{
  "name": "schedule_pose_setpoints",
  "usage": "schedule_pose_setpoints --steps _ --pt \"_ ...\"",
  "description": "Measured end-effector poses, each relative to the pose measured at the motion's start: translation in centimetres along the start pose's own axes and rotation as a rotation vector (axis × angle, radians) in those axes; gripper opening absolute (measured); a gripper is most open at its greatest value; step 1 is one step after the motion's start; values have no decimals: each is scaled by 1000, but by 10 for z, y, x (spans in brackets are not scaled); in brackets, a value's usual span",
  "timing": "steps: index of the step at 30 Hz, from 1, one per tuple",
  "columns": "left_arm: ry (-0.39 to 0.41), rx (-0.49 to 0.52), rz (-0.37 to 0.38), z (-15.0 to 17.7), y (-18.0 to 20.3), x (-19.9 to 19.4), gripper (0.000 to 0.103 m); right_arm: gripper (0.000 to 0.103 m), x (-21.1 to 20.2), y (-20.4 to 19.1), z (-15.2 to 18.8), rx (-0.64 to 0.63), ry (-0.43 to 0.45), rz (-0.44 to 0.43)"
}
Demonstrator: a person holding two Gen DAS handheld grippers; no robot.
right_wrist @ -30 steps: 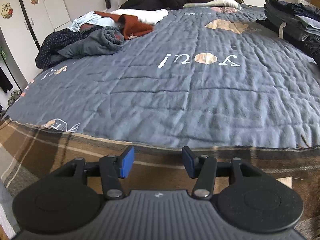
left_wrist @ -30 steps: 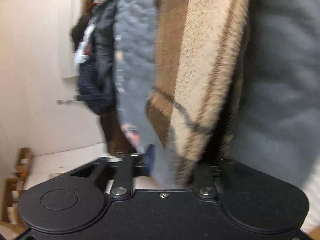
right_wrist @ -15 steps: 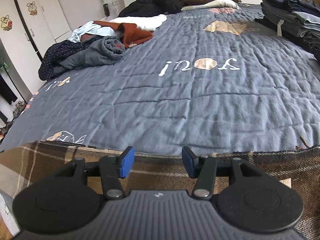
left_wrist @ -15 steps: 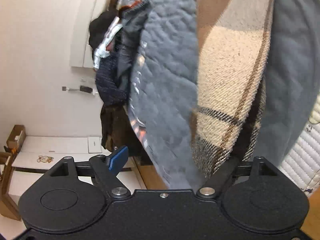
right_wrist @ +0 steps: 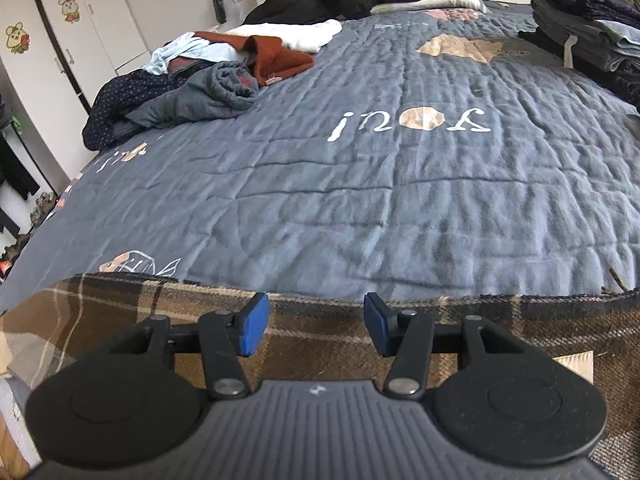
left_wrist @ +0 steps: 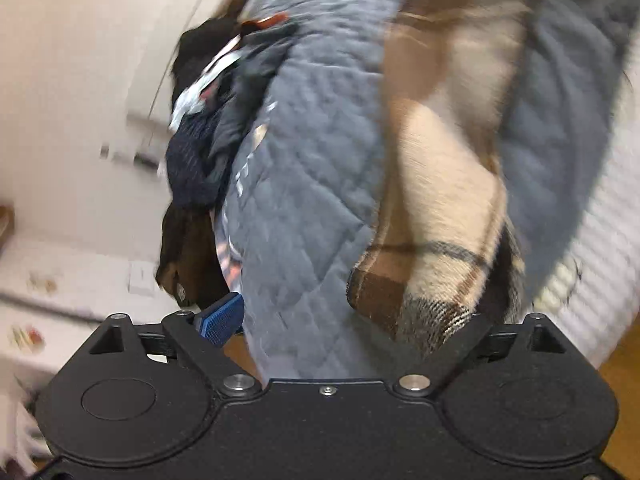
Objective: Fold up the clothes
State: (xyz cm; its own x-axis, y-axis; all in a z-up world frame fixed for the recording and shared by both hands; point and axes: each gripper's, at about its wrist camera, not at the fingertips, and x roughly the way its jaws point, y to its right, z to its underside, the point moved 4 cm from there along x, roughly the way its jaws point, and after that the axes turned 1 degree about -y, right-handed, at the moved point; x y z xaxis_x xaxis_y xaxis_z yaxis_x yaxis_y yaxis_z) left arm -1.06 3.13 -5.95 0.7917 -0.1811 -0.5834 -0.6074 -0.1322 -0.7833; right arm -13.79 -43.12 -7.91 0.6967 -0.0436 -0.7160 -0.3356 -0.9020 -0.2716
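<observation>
While the brown plaid woollen garment point(right_wrist: 320, 344) lies on the grey quilted bedspread's point(right_wrist: 380, 200) near edge, spread jaws on the left gripper point(left_wrist: 340, 320), just opened, and right gripper point(right_wrist: 316, 324) should be closed on its corners.

Grey quilted bedspread point(right_wrist: 360, 208), white wardrobe point(right_wrist: 72, 28) with what look like mouse stickers point(right_wrist: 68, 2)

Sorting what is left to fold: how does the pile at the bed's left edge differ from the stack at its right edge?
The left pile is loose and crumpled, and the right stack is flat, squared layers. The left pile mixes rust, white, pale blue and grey, while the right stack is mostly dark blue and denim. Both rest on the grey quilt.
</observation>
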Motion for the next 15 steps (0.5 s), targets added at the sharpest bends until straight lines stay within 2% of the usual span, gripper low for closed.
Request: schedule_pose_setpoints --steps 3,5,9,12,15 --pt "-16 -184 78 -10 -18 4 91 52 0 -2 2 1 -7 -10" --pt "-39 -272 182 -15 -26 7 91 52 0 -1 2 11 -12 -23" --pt "-90 -390 407 -11 -26 -13 92 52 1 -2 3 18 -22 -38" --pt "-75 -494 436 -4 -30 -35 92 52 2 -5 4 12 -29 -43" --pt "-69 -676 637 4 -40 -44 93 52 2 -8 5 5 -34 -52"
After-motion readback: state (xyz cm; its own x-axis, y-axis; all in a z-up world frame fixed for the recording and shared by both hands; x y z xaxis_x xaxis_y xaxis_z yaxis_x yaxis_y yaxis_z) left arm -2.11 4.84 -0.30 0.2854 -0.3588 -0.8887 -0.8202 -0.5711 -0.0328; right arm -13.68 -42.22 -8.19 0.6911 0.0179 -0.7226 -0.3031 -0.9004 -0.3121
